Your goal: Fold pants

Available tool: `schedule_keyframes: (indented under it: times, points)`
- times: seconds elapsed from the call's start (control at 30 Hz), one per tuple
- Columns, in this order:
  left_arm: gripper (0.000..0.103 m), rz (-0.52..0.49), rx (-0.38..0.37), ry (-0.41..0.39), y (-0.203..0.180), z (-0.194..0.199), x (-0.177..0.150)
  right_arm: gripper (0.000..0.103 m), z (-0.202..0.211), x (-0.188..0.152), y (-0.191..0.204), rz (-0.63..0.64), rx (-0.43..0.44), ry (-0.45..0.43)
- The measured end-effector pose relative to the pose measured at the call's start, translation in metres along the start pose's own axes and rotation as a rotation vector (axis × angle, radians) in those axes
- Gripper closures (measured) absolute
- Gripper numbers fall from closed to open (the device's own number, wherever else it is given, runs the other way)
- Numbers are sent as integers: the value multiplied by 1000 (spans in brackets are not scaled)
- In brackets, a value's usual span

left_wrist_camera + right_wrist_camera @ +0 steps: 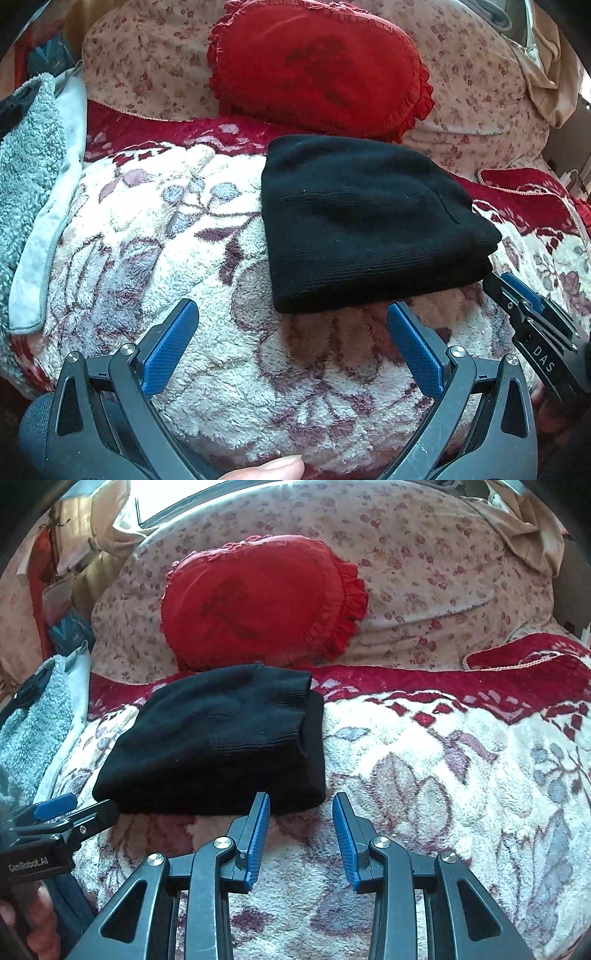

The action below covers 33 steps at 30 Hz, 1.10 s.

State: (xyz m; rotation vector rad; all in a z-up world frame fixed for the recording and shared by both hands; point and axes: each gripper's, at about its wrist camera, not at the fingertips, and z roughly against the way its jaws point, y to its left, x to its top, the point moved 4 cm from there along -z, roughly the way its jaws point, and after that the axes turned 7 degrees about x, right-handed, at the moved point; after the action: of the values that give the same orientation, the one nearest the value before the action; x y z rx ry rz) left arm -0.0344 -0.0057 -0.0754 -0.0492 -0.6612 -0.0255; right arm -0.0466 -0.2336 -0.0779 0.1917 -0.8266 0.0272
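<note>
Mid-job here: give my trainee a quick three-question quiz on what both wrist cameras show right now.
1. True or false: the black pants lie folded in a compact bundle on the floral blanket.
2. Which gripper's fingers stand wider apart: A) left gripper B) right gripper?
3. What red thing lies behind the pants?

Key:
1. True.
2. A; both are open and hold nothing.
3. The red ruffled pillow, against the flowered bedding.

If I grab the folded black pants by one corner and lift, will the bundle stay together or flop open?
The black pants look like soft knit, so they would probably sag and unfold. Their stacked layers lie loose, nothing binding them. On the fuzzy blanket a push would likely drag and bunch them rather than slide.
</note>
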Motion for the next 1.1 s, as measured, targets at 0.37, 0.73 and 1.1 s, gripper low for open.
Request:
schedule_keyframes:
  times: [0.37, 0.73, 1.1]
  points:
    - [1, -12, 3, -4, -3, -2, -2, 70, 4, 0, -4, -26, 14, -7]
    - [1, -17, -21, 2, -10, -1, -5, 70, 1, -1, -5, -29, 11, 3]
    - [1, -26, -28, 13, -11, -2, -6, 70, 0, -2, -5, -30, 8, 10]
